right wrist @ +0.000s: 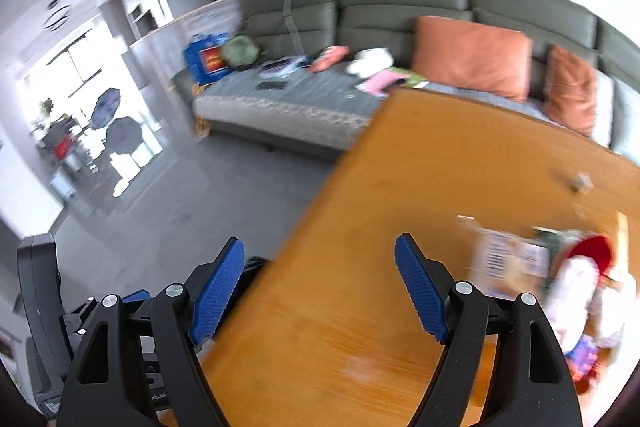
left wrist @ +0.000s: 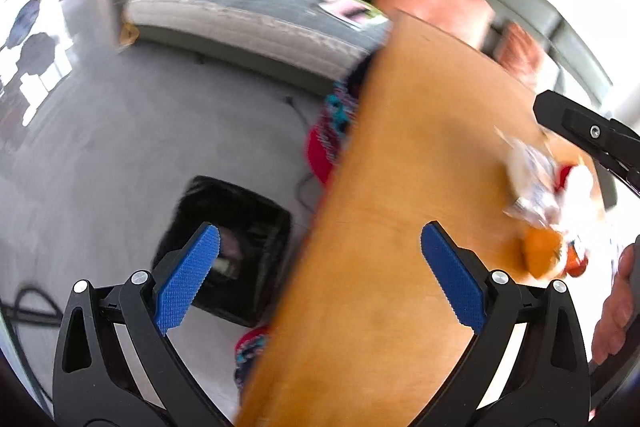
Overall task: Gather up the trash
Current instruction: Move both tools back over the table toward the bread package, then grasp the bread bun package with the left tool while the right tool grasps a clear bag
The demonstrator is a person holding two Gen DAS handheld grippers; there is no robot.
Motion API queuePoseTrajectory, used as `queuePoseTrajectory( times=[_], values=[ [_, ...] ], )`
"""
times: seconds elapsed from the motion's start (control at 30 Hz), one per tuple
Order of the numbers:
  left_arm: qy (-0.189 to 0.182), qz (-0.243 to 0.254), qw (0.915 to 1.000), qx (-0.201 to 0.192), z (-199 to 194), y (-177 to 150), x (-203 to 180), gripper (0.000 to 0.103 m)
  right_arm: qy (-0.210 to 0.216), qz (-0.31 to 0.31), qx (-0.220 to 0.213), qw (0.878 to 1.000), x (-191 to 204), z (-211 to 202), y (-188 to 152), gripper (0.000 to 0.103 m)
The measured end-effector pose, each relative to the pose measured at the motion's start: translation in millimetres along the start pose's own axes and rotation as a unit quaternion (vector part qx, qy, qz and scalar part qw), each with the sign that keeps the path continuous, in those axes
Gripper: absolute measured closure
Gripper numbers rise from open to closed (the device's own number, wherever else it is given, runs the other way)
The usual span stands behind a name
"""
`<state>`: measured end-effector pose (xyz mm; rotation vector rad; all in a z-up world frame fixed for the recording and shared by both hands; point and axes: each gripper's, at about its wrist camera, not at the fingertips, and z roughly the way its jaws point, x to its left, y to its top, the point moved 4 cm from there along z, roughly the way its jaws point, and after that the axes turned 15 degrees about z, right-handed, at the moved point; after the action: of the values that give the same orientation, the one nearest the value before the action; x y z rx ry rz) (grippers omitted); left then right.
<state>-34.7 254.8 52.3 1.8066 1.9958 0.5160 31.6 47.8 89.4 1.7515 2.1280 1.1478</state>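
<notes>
trash (left wrist: 536,183) still lay heaped at the far right of your worktop (left wrist: 380,227), some already sat in the black bin (left wrist: 232,251) on the floor, and your left gripper (left wrist: 320,267) and right gripper (right wrist: 320,287) both hung wide and empty.

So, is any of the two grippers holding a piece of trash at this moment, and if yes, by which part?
Nothing is held. The left gripper and the right gripper both stand open with nothing between their pads; the trash lies on the wooden table.
</notes>
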Motion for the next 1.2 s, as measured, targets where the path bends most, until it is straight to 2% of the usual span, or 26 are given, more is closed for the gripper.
queuePoseTrajectory(
  times=[0.1,0.2,0.3,0.37,0.4,0.47,0.6,0.7,0.77,0.87,1.2],
  values=[
    [-0.025,0.019,0.9995,0.002,7.2,8.3,-33.7,0.005,-0.034,0.025,-0.023,0.999,-45.0,-14.6,5.2,0.025],
    [-0.029,0.039,0.9988,0.001,11.3,19.6,-64.3,0.005,-0.078,0.046,-0.042,0.995,-89.5,-25.0,9.8,0.025],
    [-0.025,0.062,0.9977,-0.008,12.4,31.6,-91.7,0.005,-0.124,0.061,-0.042,0.99,-128.0,-24.2,10.6,0.025],
    [-0.024,0.073,0.997,-0.012,13.2,37.2,-106.4,0.005,-0.138,0.067,-0.029,0.988,-146.0,-18.1,7.3,0.025],
    [-0.021,0.078,0.9966,-0.011,15.3,40.2,-114.8,0.005,-0.139,0.069,-0.021,0.988,-153.8,-13.2,5.4,0.026],
    [-0.02,0.082,0.9964,-0.008,19.0,46.5,-123.5,0.005,-0.139,0.068,-0.007,0.988,-163.2,-6.0,1.7,0.037],
    [-0.022,0.08,0.9965,-0.003,26.0,53.0,-137.7,0.005,-0.136,0.062,0.019,0.989,-173.2,9.2,-2.9,0.047],
    [-0.015,0.08,0.9967,-0.001,28.8,56.5,-143.9,0.005,-0.126,0.053,0.039,0.99,-174.1,17.2,-5.0,0.07],
    [-0.007,0.085,0.9964,0.003,32.2,60.0,-147.8,0.005,-0.103,0.059,0.052,0.992,-174.8,16.7,-8.4,0.094],
    [-0.007,0.094,0.9955,0.006,35.0,64.9,-152.8,0.005,-0.086,0.068,0.045,0.993,-178.9,6.7,-4.9,0.097],
    [-0.035,0.118,0.9923,0.011,57.9,95.6,-185.7,0.005,-0.058,0.102,-0.031,0.993,-193.8,-52.8,35.9,0.098]
  ],
)
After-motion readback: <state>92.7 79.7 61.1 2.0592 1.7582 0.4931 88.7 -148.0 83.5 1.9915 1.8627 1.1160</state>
